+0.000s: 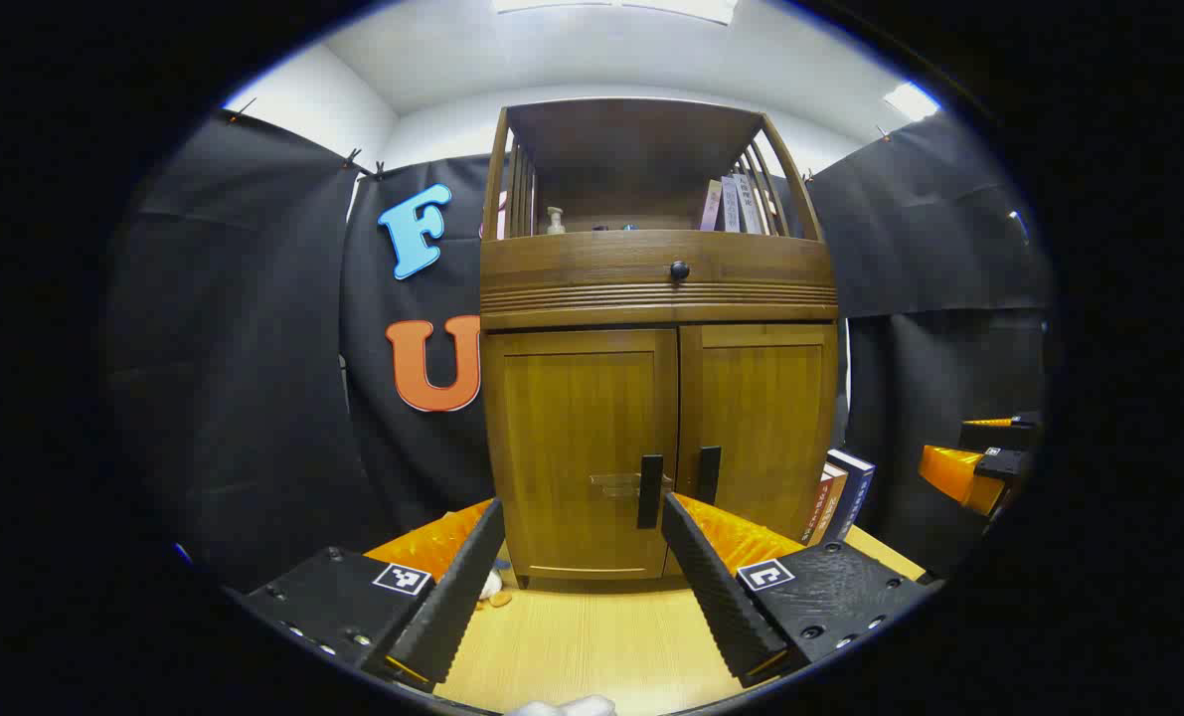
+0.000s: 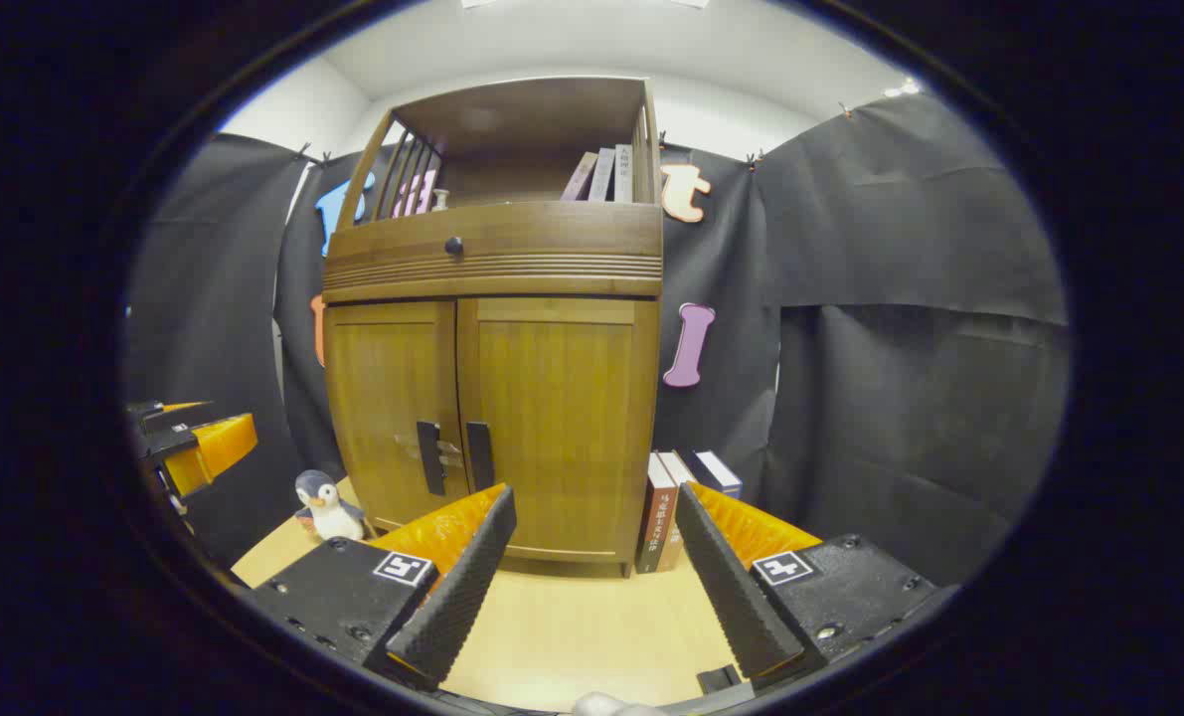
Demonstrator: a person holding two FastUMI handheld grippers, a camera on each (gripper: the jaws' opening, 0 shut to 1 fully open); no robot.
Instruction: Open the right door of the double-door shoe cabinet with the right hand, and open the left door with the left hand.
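Wooden shoe cabinet [image 1: 656, 338] stands shut on the table [image 1: 592, 636], both tools apart before it: left tool [image 1: 582, 567], right tool [image 2: 592, 567]. Books [image 2: 676, 507] lean beside it; a toy penguin [image 2: 325, 505] stands opposite. Spine writing is unreadable.

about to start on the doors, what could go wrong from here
1. The right door handle and left door handle sit side by side at the centre seam, so the open right tool could catch the wrong one.
2. The books lean beside the cabinet's right side; the right door swinging wide might knock them.
3. The penguin toy stands near the left door and could be bumped.
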